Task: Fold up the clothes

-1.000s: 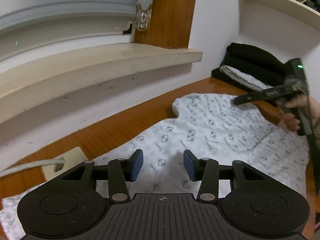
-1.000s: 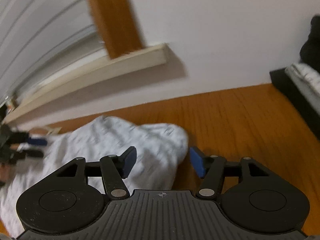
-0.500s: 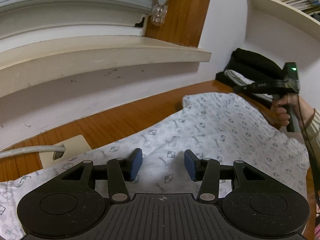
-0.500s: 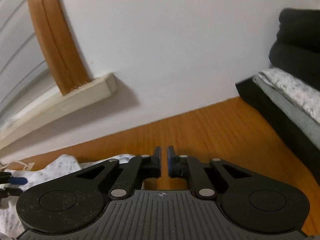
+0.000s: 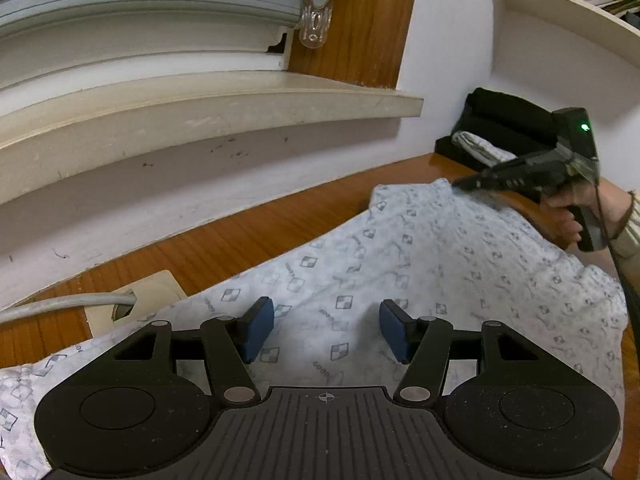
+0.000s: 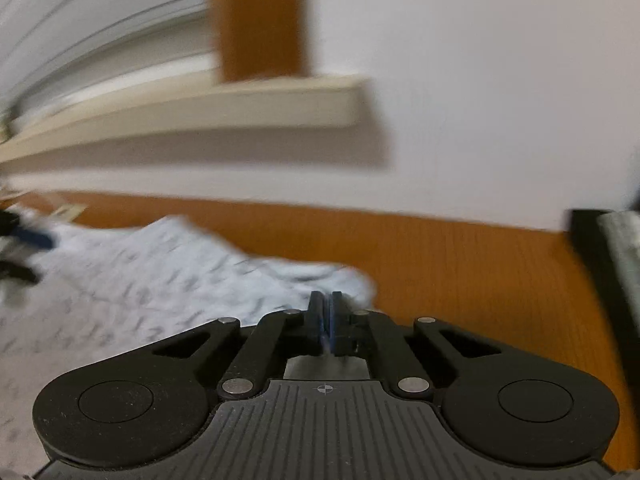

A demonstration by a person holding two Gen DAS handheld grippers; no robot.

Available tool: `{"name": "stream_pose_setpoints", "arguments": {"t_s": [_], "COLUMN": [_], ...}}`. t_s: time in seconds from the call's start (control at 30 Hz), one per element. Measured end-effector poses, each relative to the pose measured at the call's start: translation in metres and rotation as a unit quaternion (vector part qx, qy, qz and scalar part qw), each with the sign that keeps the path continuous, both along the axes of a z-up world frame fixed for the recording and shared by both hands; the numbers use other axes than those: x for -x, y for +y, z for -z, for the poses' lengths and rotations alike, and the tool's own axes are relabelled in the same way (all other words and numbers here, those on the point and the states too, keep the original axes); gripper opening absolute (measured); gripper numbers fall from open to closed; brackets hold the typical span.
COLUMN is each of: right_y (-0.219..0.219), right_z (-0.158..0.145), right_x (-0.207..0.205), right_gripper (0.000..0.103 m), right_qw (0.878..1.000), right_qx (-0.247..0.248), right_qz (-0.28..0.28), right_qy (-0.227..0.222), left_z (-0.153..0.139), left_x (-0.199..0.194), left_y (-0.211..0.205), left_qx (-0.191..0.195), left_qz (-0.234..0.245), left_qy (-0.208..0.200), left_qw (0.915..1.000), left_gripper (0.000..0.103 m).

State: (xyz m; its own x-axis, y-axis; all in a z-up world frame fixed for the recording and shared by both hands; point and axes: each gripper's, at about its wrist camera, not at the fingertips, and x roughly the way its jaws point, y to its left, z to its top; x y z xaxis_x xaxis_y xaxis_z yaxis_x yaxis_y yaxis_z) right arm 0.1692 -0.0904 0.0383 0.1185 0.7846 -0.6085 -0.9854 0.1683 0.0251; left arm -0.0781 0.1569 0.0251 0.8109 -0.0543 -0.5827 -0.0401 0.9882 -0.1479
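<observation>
A white garment (image 5: 420, 264) with small grey square prints lies spread on the wooden tabletop (image 5: 248, 236). My left gripper (image 5: 326, 328) hovers over its near part, jaws opening, blue pads apart and pressing on nothing. At the far right, a hand holds my right gripper (image 5: 460, 186), which pinches the garment's far corner and raises it off the wood. In the blurred right wrist view the right gripper (image 6: 326, 300) is shut, with the garment (image 6: 160, 276) running left from its tips and a sliver of cloth between the pads.
A stack of folded dark and light clothes (image 5: 492, 136) sits against the wall at the back right. A cream socket plate with a grey cable (image 5: 136, 304) lies at the left. A window sill (image 5: 200, 100) juts over the table; a shelf (image 5: 560, 12) hangs upper right.
The right gripper's jaws closed on the garment's far corner, and that corner now stands lifted. The left jaws have spread wider. The right wrist view swung sideways.
</observation>
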Motion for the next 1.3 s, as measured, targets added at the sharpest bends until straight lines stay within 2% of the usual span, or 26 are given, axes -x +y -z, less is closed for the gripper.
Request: {"name": "stream_pose_setpoints", "arguments": {"t_s": [0.1, 0.2, 0.27, 0.33, 0.37, 0.5, 0.7, 0.73, 0.77, 0.8, 0.87, 0.93, 1.0, 1.2, 1.23, 1.3], "right_y": [-0.009, -0.03, -0.037, -0.04, -0.04, -0.029, 0.003, 0.006, 0.008, 0.008, 0.002, -0.011, -0.017, -0.021, -0.019, -0.018], "right_z": [-0.004, -0.015, -0.019, -0.018, -0.017, -0.011, -0.001, 0.001, 0.002, 0.003, 0.002, -0.004, -0.003, -0.007, -0.009, -0.011], "right_x": [-0.019, -0.015, -0.003, 0.01, 0.015, 0.02, 0.041, 0.045, 0.049, 0.054, 0.061, 0.068, 0.077, 0.077, 0.077, 0.076], "right_gripper": [0.002, 0.01, 0.029, 0.042, 0.043, 0.043, 0.042, 0.038, 0.017, 0.008, 0.003, 0.003, 0.003, 0.005, 0.008, 0.02], "right_qw": [0.998, 0.998, 0.999, 1.0, 1.0, 0.999, 0.997, 0.996, 0.995, 0.994, 0.99, 0.984, 0.981, 0.982, 0.981, 0.981], "right_qx": [-0.013, -0.042, -0.039, -0.029, -0.025, -0.039, -0.035, -0.03, -0.025, -0.019, -0.021, -0.029, -0.008, 0.001, 0.003, 0.003], "right_qz": [0.059, 0.043, 0.028, 0.012, 0.005, -0.01, -0.066, -0.081, -0.096, -0.107, -0.137, -0.172, -0.187, -0.177, -0.177, -0.172], "right_qy": [-0.011, 0.012, 0.015, 0.002, -0.001, 0.002, -0.025, -0.025, -0.026, -0.033, -0.035, -0.038, -0.055, -0.071, -0.076, -0.088], "left_z": [0.0, 0.001, 0.001, 0.001, 0.001, 0.001, 0.001, 0.001, 0.002, 0.001, 0.001, 0.002, 0.002, 0.002, 0.002, 0.002], "left_x": [0.0, 0.0, -0.001, -0.001, -0.001, -0.002, -0.002, -0.002, -0.002, -0.002, -0.003, -0.003, -0.003, -0.003, -0.003, -0.003], "left_y": [0.0, 0.0, -0.001, -0.002, -0.003, -0.004, -0.005, -0.005, -0.005, -0.005, -0.005, -0.005, -0.005, -0.004, -0.004, -0.004], "left_qx": [0.002, 0.0, -0.003, -0.004, -0.005, -0.006, -0.009, -0.009, -0.008, -0.008, -0.008, -0.007, -0.006, -0.006, -0.006, -0.006], "left_qz": [0.0, 0.002, 0.002, 0.002, 0.002, 0.002, 0.008, 0.008, 0.008, 0.007, 0.007, 0.007, 0.007, 0.007, 0.007, 0.007], "left_qy": [0.0, 0.0, 0.001, 0.001, 0.001, 0.001, 0.002, 0.002, 0.002, 0.002, 0.002, 0.002, 0.002, 0.002, 0.002, 0.002], "left_qw": [1.0, 1.0, 1.0, 1.0, 1.0, 1.0, 0.9999, 0.9999, 0.9999, 0.9999, 0.9999, 0.9999, 1.0, 1.0, 1.0, 1.0], "left_gripper": [0.064, 0.066, 0.066, 0.066, 0.066, 0.066, 0.071, 0.071, 0.071, 0.071, 0.071, 0.071, 0.071, 0.072, 0.072, 0.072]}}
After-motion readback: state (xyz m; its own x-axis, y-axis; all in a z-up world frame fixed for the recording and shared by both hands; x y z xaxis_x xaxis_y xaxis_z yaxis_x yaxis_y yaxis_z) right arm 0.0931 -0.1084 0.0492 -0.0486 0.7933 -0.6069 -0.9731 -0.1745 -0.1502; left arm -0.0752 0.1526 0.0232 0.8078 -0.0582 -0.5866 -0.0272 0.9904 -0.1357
